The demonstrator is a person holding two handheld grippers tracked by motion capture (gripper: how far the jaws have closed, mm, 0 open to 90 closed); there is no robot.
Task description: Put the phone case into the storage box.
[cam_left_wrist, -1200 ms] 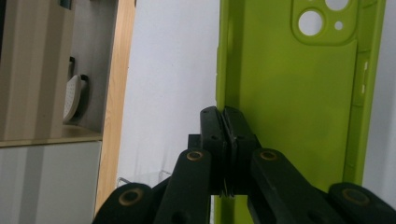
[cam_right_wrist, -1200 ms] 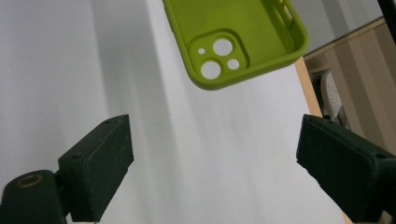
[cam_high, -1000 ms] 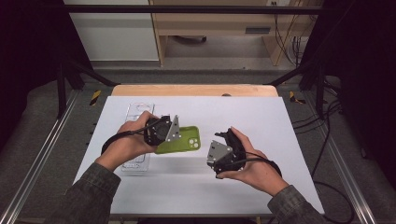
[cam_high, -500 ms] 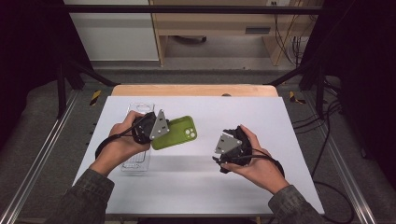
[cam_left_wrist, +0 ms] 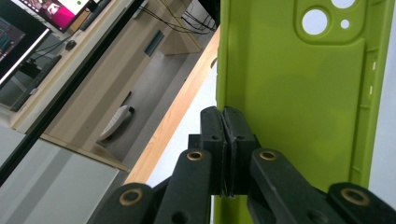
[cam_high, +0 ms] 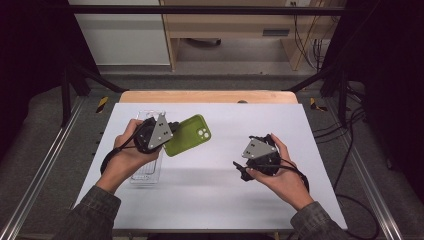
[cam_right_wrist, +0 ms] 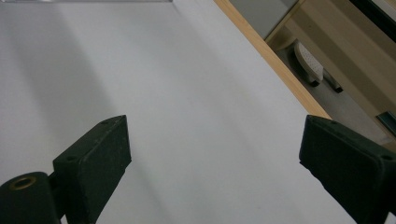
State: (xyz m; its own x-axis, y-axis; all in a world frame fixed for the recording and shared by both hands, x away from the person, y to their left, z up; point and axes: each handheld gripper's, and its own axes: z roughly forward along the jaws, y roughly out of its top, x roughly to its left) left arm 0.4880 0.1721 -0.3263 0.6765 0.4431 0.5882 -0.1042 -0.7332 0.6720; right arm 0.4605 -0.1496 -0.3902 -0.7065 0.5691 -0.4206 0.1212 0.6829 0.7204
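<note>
Phone case [cam_left_wrist: 299, 107] wall pinched (left claw [cam_left_wrist: 223, 116]).

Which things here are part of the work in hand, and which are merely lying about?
In the job:
- green phone case, its side wall pinched in the shut left gripper
- right gripper, jaws open, holding nothing, over the white table

Lying about:
- clear tray under the left hand
- wooden board at the table's far edge

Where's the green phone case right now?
In the high view the green phone case is left of centre on the table, its edge pinched by the left hand-held gripper.
</note>
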